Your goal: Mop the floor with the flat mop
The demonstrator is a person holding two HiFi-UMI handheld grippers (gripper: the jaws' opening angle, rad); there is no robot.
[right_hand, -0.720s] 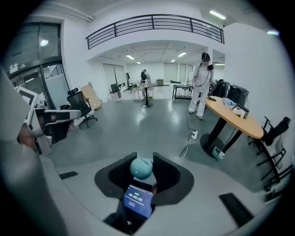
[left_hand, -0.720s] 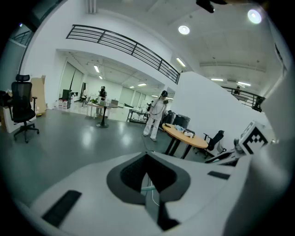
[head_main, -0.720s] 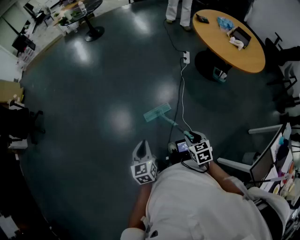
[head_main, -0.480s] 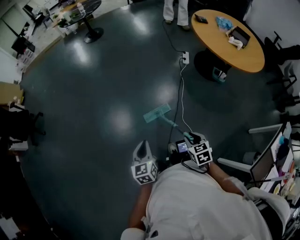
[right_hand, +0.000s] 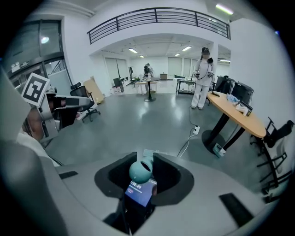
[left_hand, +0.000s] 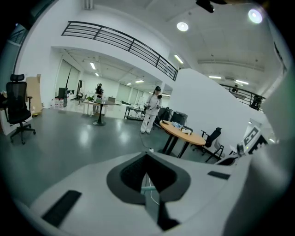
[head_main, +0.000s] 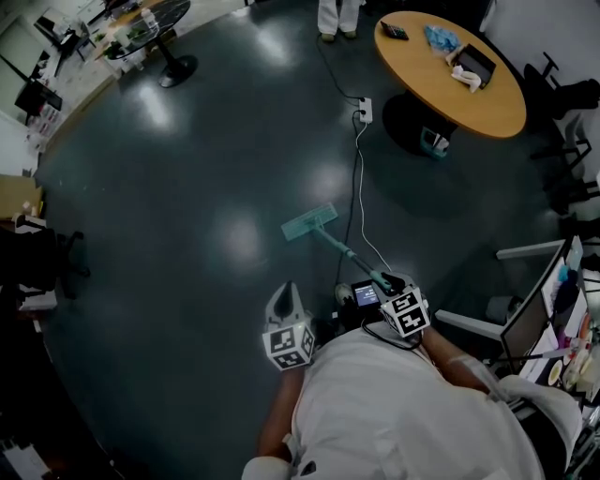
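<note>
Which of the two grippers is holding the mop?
The right gripper: the teal handle end of the flat mop sits between its jaws. The left gripper is beside it, jaws nearly together, gripping nothing.

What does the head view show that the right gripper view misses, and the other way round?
Only the head view looks down on the whole mop, its shaft slanting to a flat pad on the dark floor. It also shows the marker cube on the right gripper.

Only the right gripper view shows the balcony railing and a whole standing person in white. It also shows the mop's rounded teal end between that gripper's jaws.

Both show the round wooden table, the white cable and the small screen.
</note>
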